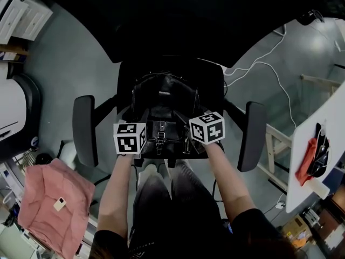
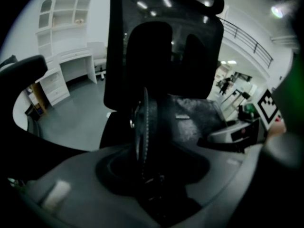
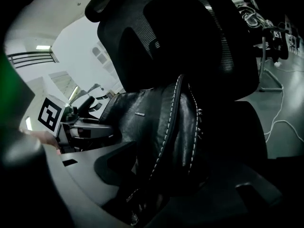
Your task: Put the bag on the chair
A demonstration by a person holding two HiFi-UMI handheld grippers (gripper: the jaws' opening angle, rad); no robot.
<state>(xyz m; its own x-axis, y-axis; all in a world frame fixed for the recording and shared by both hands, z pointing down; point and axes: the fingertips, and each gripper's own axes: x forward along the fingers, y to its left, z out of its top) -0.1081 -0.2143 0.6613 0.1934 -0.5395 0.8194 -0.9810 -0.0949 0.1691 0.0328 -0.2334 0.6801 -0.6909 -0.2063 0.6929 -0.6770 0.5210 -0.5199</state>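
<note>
A black leather bag [image 1: 161, 99] sits upright on the seat of a black office chair [image 1: 213, 82], against its backrest. My left gripper [image 1: 140, 156] is at the bag's front left corner and my right gripper [image 1: 192, 147] at its front right. In the left gripper view the bag's thin strap [image 2: 142, 127] stands in the wide gap of the left gripper [image 2: 152, 177], whose jaws do not press on it. In the right gripper view the bag's stitched side [image 3: 161, 122] stands between the spread jaws of the right gripper [image 3: 161, 194]. The backrest [image 3: 190, 32] rises behind.
The chair's armrests [image 1: 84, 129] [image 1: 253, 135] flank both hands. The person's legs [image 1: 161, 198] stand close to the seat's front. A pink cloth [image 1: 51, 204] lies on the floor at the left. A white table [image 1: 323, 128] stands at the right, cables [image 1: 264, 63] behind it.
</note>
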